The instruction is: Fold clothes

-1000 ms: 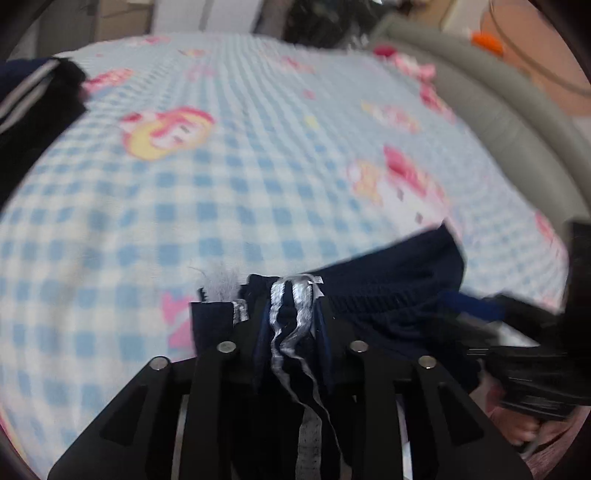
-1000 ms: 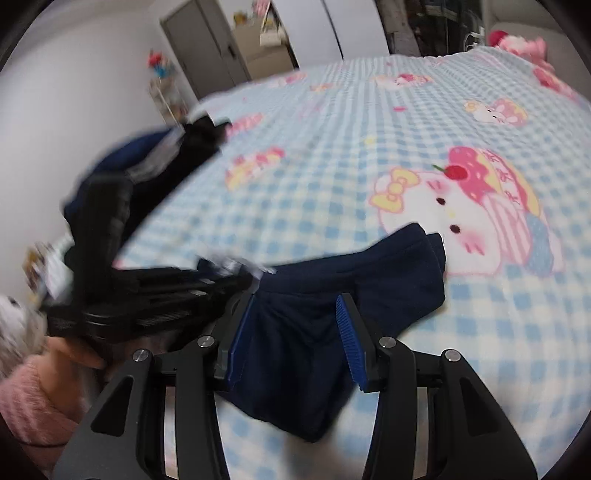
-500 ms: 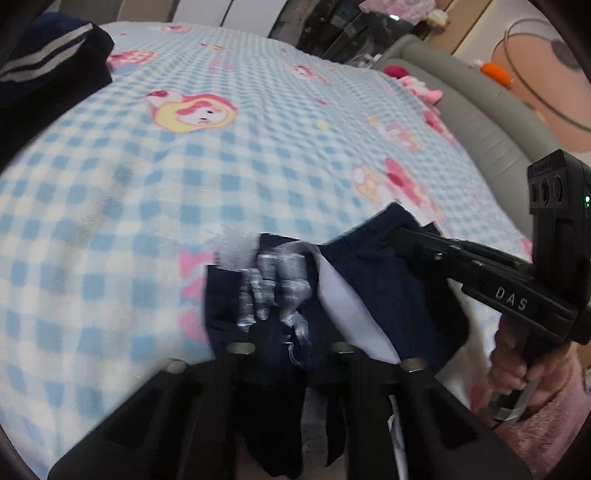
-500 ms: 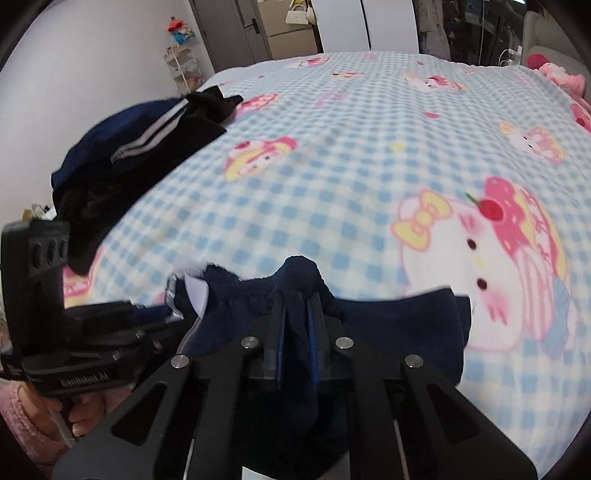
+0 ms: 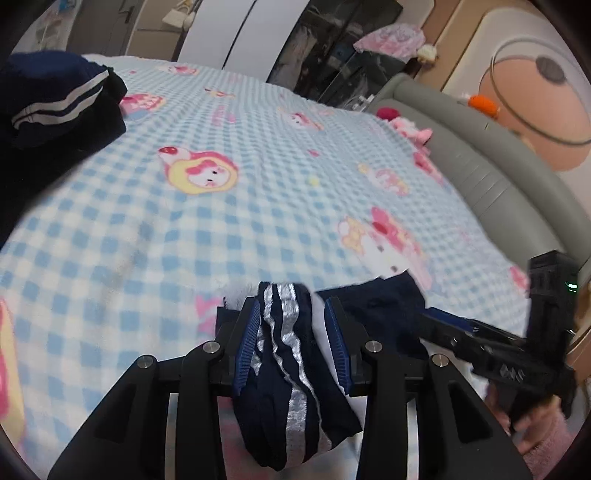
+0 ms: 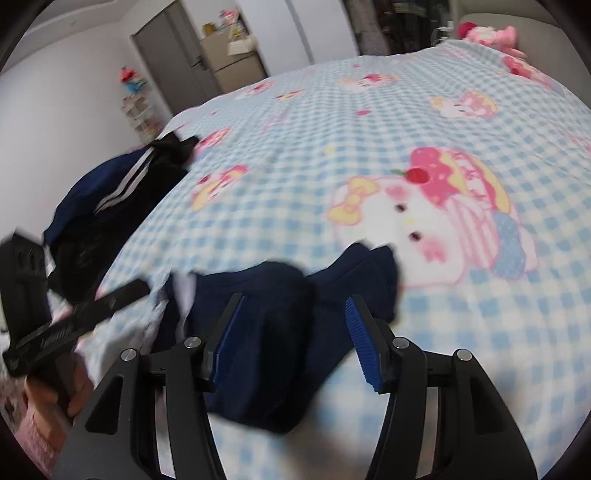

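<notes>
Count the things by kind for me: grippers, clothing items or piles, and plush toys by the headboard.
Grippers: 2, left gripper and right gripper
Clothing: 2, navy striped garment near the grippers, dark clothes pile at the bed's far corner
Plush toys: 1 in view, pink plush toy
Total: 5

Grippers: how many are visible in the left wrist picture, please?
2. The left gripper is in the foreground, open around the striped garment. The right gripper enters from the right edge.
</notes>
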`<move>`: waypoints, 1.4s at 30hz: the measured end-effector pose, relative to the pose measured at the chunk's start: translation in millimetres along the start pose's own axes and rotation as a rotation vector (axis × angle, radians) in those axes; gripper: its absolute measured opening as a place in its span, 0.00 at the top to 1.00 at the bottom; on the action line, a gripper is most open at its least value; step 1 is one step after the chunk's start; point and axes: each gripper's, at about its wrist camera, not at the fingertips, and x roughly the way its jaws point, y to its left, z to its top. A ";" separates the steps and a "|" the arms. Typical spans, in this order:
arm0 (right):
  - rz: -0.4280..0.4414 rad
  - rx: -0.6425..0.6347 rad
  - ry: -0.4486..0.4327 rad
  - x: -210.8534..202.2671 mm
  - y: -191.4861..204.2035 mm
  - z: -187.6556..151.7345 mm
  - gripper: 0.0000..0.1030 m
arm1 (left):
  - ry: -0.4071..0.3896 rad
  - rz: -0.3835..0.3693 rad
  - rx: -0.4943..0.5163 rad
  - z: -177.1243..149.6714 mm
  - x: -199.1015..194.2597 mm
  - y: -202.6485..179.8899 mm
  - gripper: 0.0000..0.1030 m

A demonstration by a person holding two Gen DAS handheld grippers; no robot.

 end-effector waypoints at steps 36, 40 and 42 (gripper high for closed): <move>-0.116 0.090 0.040 -17.1 -23.1 -28.7 0.43 | 0.075 0.002 -0.117 -15.9 -2.9 34.0 0.46; -0.111 0.059 -0.006 -23.7 -11.9 -23.6 0.35 | 0.087 -0.004 -0.045 -22.5 2.9 17.1 0.45; -0.144 0.041 0.013 -17.1 -6.8 -23.8 0.35 | 0.098 0.019 -0.048 -23.9 5.7 19.9 0.45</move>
